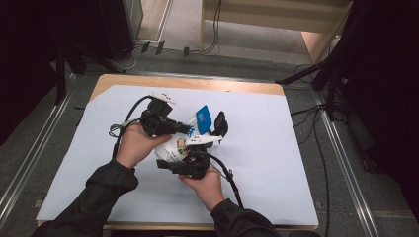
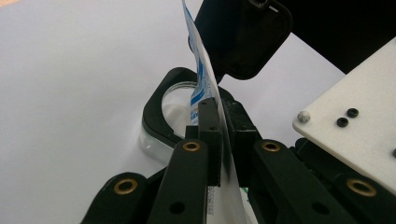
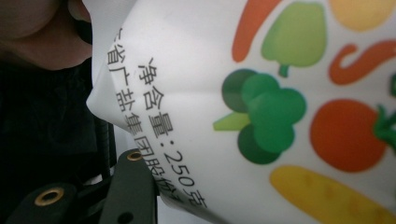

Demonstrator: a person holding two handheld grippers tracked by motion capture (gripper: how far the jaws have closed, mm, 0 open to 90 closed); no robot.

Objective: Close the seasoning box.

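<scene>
The pouch (image 1: 184,143) hangs in the air between the two grippers, above the middle of the counter (image 1: 276,163), and does not rest on it. It is a white bag printed with vegetables and has a blue top end (image 1: 203,116).

The left gripper (image 1: 184,129) is clamped on the pouch's thin upper edge. In the left gripper view, its jaws press flat on the film (image 2: 201,79), which rises edge-on from between them. The right gripper (image 1: 170,162) holds the lower body of the pouch from the person's side. In the right gripper view the printed face (image 3: 261,107) bulges right in front of the camera and one jaw lies against its underside. The jaws stand part-way apart around the full bag, so I judge it a grip on the pouch.

The pouch's long axis runs from the right gripper up and away toward the blue end. The left gripper sits across that axis, near the top. So the left hand has the end that would tear or open, and the right hand has the weight.

Beyond the left jaws lies a round clear dish (image 2: 175,100) with a black rim on the counter, just under the pouch's top. The coming move probably turns on this: the blue end points toward the dish, so tipping along the long axis would send the contents that way.
</scene>
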